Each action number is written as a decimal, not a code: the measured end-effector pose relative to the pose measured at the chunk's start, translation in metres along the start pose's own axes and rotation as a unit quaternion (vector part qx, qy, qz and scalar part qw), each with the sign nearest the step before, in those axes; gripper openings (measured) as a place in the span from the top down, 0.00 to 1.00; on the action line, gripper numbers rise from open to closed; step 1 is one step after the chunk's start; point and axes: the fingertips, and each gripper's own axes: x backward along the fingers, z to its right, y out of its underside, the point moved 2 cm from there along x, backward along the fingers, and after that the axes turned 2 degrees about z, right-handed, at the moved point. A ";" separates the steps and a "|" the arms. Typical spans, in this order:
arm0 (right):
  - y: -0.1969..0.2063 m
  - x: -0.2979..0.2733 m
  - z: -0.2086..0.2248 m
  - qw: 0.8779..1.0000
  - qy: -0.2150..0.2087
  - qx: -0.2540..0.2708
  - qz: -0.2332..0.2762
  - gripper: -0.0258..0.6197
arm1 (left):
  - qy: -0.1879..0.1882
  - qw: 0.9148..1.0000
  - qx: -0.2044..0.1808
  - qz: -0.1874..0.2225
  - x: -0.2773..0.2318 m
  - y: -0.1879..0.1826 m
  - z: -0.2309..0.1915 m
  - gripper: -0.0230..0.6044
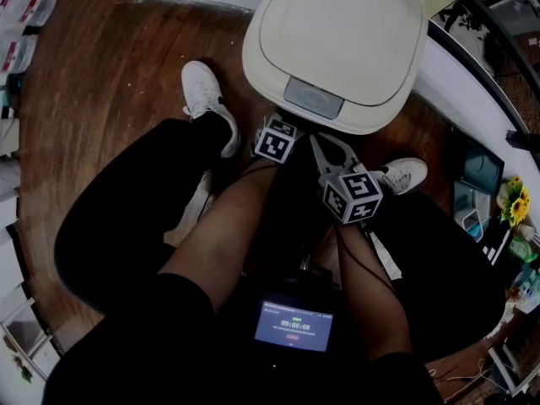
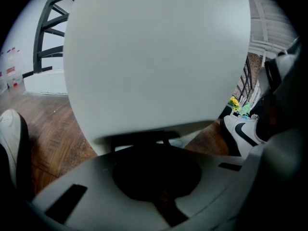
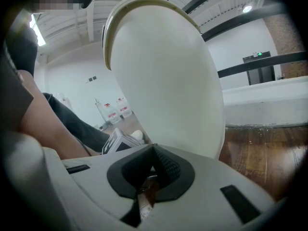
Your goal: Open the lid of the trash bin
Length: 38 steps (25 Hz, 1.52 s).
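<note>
Trash bin (image 1: 253, 57): on the floor ahead of us, lid (image 1: 342, 28) down, grey latch (image 1: 314, 98) on its near edge.
Left gripper (image 1: 278, 133): clenched, empty; we judge it nearer the latch.
Right gripper (image 1: 329, 160): clenched, empty, just beside.

The trash bin (image 1: 337, 49) stands on the floor (image 1: 101, 66) with its lid (image 1: 342, 24) down on top; one shoe (image 1: 202, 95) lies left of it, another shoe (image 1: 403, 175) right; the left gripper (image 1: 281, 129) and right gripper (image 1: 325, 152) sit side by side at its near edge; a screen (image 1: 293, 326) lies behind them, between the person's legs.
</note>
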 end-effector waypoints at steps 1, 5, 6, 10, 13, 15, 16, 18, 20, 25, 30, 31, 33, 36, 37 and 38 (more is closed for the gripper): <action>-0.001 0.000 0.000 1.000 0.001 -0.001 0.000 0.93 | 0.000 1.000 0.000 -0.002 0.000 0.000 0.000 0.91; -0.002 0.000 0.002 1.000 0.004 -0.004 0.000 0.93 | -0.004 1.000 0.005 -0.005 -0.001 0.000 -0.001 0.91; -0.002 0.000 0.003 1.000 0.004 -0.005 0.000 0.93 | -0.005 1.000 0.007 -0.005 -0.001 0.001 -0.001 0.91; 0.000 0.001 0.003 1.000 0.007 -0.008 -0.001 0.93 | -0.001 1.000 0.004 -0.012 -0.002 0.002 -0.002 0.91; 0.000 0.001 0.005 1.000 0.008 -0.012 0.001 0.93 | 0.000 1.000 0.002 -0.015 -0.003 0.002 -0.002 0.91; -0.001 0.001 0.006 1.000 0.008 -0.012 0.002 0.93 | -0.001 1.000 0.003 -0.016 -0.004 0.002 -0.001 0.91; -0.001 0.001 0.005 1.000 0.008 -0.012 0.002 0.93 | -0.002 1.000 0.003 -0.016 -0.004 0.002 -0.001 0.91; -0.001 0.000 0.005 1.000 0.008 -0.012 0.001 0.93 | -0.003 1.000 -0.002 -0.019 -0.003 0.002 -0.002 0.91; -0.001 0.000 0.005 1.000 0.010 -0.013 0.001 0.93 | -0.006 1.000 -0.007 -0.023 -0.003 0.002 -0.003 0.91; 0.001 0.002 0.005 1.000 0.011 -0.015 0.003 0.93 | -0.013 0.999 -0.020 -0.029 -0.002 0.001 -0.004 0.91; 0.004 0.004 0.006 1.000 0.017 -0.016 0.002 0.93 | -0.012 0.999 -0.024 -0.031 -0.002 0.001 -0.003 0.91; 0.005 0.004 0.006 1.000 0.018 -0.016 0.001 0.93 | -0.014 0.999 -0.024 -0.032 -0.003 0.002 -0.004 0.91; 0.006 0.005 0.007 1.000 0.019 -0.017 0.000 0.93 | -0.015 0.999 -0.022 -0.036 -0.004 0.004 -0.004 0.91; 0.006 0.005 0.007 1.000 0.020 -0.017 -0.002 0.93 | -0.014 0.999 -0.025 -0.044 -0.005 0.004 -0.003 0.91; 0.006 0.004 0.006 1.000 0.020 -0.016 -0.002 0.93 | -0.014 0.999 -0.026 -0.045 -0.006 0.004 -0.004 0.91; 0.005 0.003 0.006 1.000 0.021 -0.014 -0.002 0.93 | -0.014 0.998 -0.027 -0.046 -0.006 0.004 -0.004 0.91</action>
